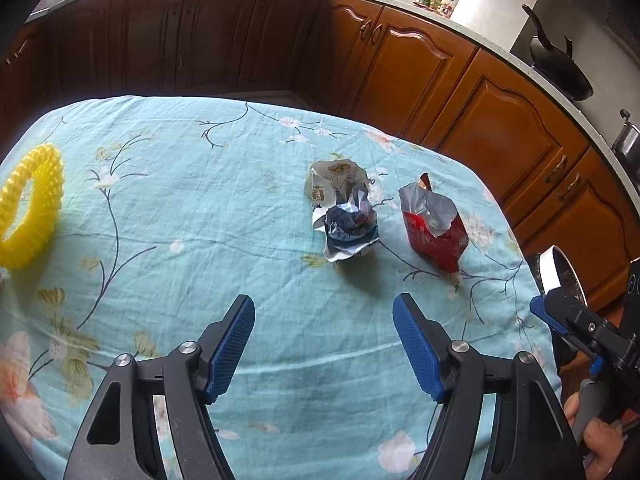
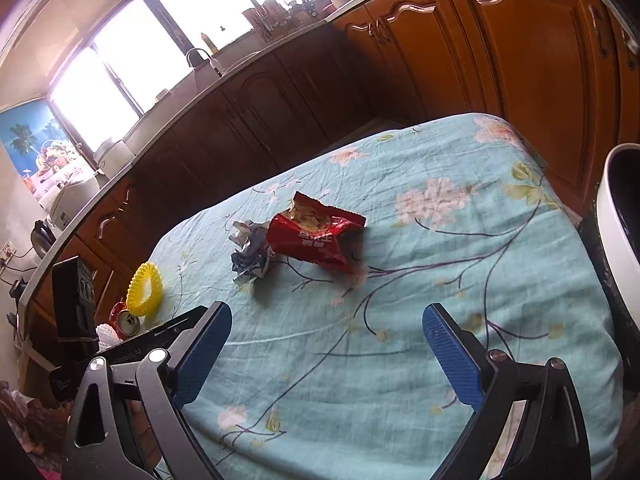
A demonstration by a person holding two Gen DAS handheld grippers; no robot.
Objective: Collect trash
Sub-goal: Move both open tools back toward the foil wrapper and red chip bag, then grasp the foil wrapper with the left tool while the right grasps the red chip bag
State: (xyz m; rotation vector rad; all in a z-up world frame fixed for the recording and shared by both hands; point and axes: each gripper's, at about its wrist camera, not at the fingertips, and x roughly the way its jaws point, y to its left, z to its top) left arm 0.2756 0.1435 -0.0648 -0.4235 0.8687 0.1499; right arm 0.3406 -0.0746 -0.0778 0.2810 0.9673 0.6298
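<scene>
A: Report the tabletop from left to right.

B: It is covered by a light blue cloth printed with branches and pale flowers. At the far left lies a yellow spiked plastic ring. In the right wrist view a red drink can lies on its side just beside that ring, with a small white knobbly object next to it.

A: Location of the trash?

B: Right of centre, on the cloth. First, a crumpled silver and blue foil wrapper, balled up, touching a flattened pale printed wrapper behind it. Next, set slightly apart to the right, a torn-open red snack bag with silver lining, lying on its side.

A: Beyond the right edge?

B: A white-rimmed round bin with a dark liner stands just beside the tabletop.

A: State of the tongs?

B: Left tongs: blue pads spread wide, holding nothing, above bare cloth short of the foil wrapper. Right tongs: likewise spread wide and holding nothing, above the cloth, with the red bag and foil wrapper ahead of them. In the left wrist view the right unit appears at the frame's right edge, near the bin.
</scene>
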